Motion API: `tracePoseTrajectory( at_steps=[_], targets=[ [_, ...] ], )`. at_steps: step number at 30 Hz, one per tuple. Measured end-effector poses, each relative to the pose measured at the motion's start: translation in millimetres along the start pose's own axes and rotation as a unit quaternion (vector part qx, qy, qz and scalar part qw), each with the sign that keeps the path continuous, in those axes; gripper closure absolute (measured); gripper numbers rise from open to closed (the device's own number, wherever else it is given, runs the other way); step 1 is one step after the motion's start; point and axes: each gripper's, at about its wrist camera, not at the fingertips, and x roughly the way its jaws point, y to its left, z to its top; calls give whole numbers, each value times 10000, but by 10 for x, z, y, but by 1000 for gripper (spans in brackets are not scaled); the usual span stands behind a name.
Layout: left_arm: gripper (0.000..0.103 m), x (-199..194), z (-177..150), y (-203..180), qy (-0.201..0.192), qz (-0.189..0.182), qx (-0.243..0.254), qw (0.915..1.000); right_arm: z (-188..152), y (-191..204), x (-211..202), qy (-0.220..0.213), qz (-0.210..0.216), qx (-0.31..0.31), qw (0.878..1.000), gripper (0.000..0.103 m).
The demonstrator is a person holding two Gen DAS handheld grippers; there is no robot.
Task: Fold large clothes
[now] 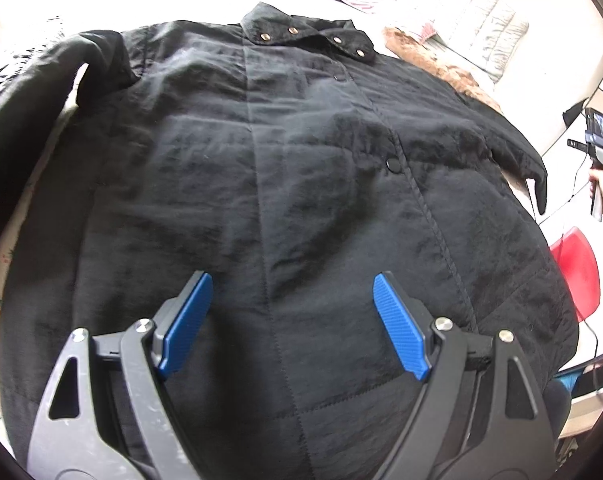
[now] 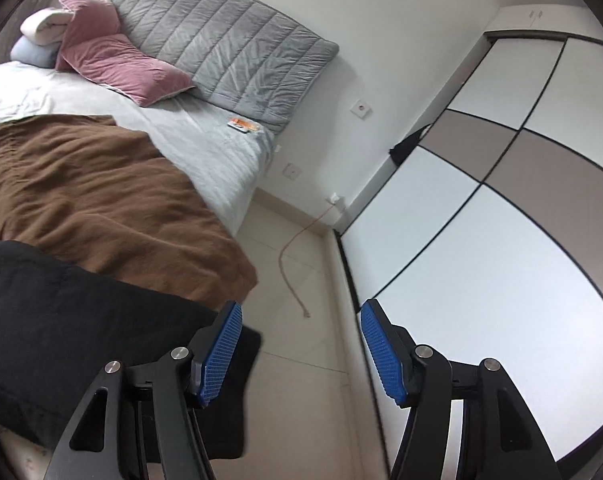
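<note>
Tongs first: our left tongs (image 1: 291, 320) hover spread and empty over the black coat (image 1: 281, 168), laid front-up on the bed (image 2: 205, 140); our right tongs (image 2: 299, 350) stand spread too, gripping nothing, beyond its edge. We judge the coat soft, bulky, fairly heavy, best pinched at sleeve cuff or hem. Its lower hem is cut off from view.

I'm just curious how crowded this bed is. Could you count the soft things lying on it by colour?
Black: 1, the coat
Brown: 1, the blanket
Pink: 1, the pillow
Grey: 1, the quilted pad leaning at the head of the bed
White: 1, the rolled bedding
Pale blue: 1, the cushion
Total: 6
</note>
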Motion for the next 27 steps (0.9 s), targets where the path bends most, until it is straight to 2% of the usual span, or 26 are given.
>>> tracePoseTrajectory(
  at_steps=[3,5,9,14,16,19,22,24,27],
  targets=[
    [20,-134,32,102,-103,162,-143,9997,-127,335,-225,63,850,79,9963,30],
    [20,-276,51,232,-200,245,-294,9991,-256,629,-460,142,1504,89,9885,29],
    [20,-611,53,603,-365,463,-615,9964,-423,1092,-824,305,2595,21,9653,27],
    [20,-1142,-11,1291,-621,960,-1125,9871,-629,1520,-1302,310,3458,-276,9374,27],
    [20,-1322,-26,1580,-749,1156,-1422,9802,-705,1669,-1446,310,3687,-428,9281,26],
    [20,-1492,-129,2105,-960,1508,-2001,9633,-831,1804,-1663,268,3885,-686,9185,26],
    [20,-1473,-197,2616,-1024,1762,-2529,9458,-979,1987,-1867,240,3991,-981,9113,26],
    [20,-1347,-207,2884,-1039,1719,-2722,9410,-1070,2083,-1975,250,4038,-1161,9071,26],
    [25,-1097,-182,3146,-1081,1444,-2876,9406,-1199,2190,-2127,265,4131,-1392,8996,26]
  ],
)
